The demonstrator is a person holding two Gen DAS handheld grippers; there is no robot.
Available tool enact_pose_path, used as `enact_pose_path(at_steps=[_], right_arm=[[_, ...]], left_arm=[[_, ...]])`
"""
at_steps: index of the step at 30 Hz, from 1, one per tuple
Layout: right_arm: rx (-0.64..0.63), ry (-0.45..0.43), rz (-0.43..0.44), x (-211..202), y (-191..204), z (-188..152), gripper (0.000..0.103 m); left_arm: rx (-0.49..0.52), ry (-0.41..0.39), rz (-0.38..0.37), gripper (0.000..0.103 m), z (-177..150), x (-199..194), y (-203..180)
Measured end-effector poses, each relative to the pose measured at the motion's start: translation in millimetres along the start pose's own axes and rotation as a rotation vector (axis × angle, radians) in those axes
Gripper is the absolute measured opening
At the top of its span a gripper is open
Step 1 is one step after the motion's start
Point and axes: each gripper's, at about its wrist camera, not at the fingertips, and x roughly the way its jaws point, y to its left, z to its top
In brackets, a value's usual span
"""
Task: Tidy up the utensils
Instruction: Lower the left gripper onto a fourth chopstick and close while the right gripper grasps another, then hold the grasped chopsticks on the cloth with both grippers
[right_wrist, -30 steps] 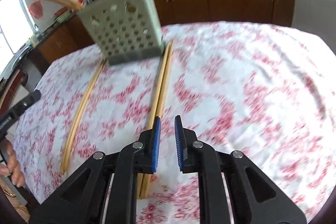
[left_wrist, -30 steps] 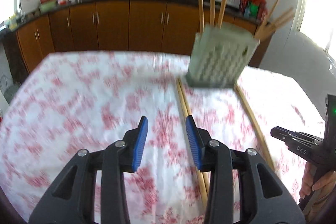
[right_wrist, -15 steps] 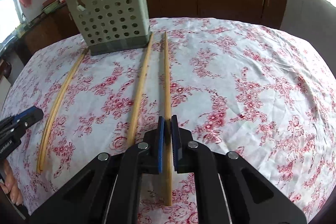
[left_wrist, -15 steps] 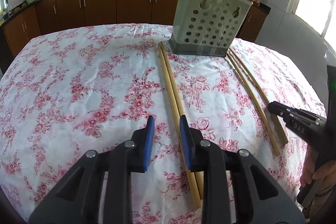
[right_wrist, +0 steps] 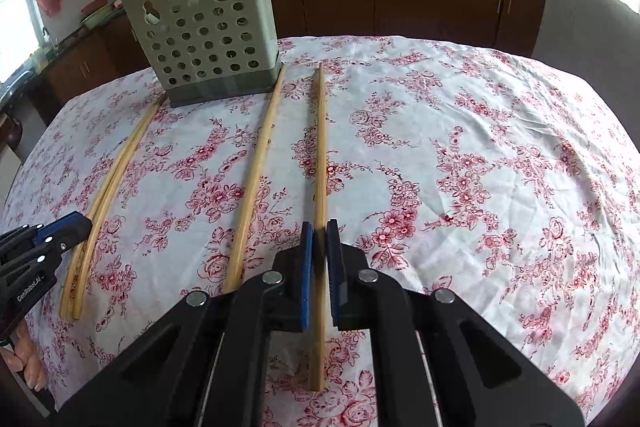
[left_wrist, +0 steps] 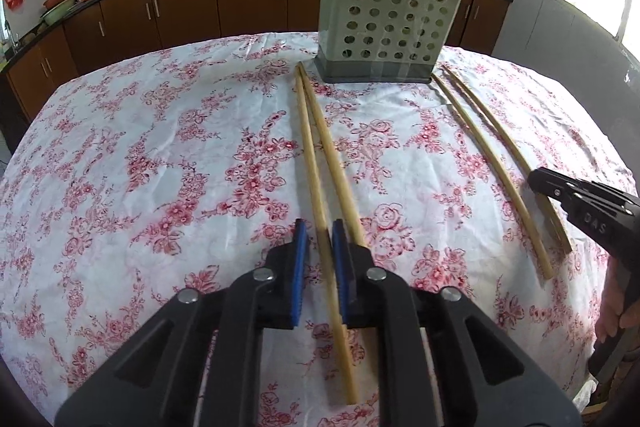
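Down my left claw (left_wrist: 319, 239), the jaws have just been closing and now pinch one chopstick (left_wrist: 316, 163) low on its shaft, flat on the floral tabletop (left_wrist: 160, 155), its twin just beside it, both pointing at the holder (left_wrist: 390, 23) where I judge they belong. Down my right claw (right_wrist: 319, 241), the jaws grasp another chopstick (right_wrist: 319, 147) near its close end, so both sticks can lift together

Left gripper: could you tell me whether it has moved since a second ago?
Yes. The left gripper shifted right against the chopstick pair; its jaws have just been closing, the left chopstick between them.
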Motion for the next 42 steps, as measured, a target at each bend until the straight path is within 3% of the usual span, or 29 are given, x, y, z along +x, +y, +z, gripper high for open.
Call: enact_pose_path(at_steps=[11,42], right_arm=[[0.053,-0.021,-0.056,2,-26,6,0.008],[0.057,-0.023,-0.046,6,-29,7,0.008]], left_arm=[[-0.113,-0.005,0.125,0.012,26,18,59],[-0.140,-0.011,0.101,0.012,23,16,62]])
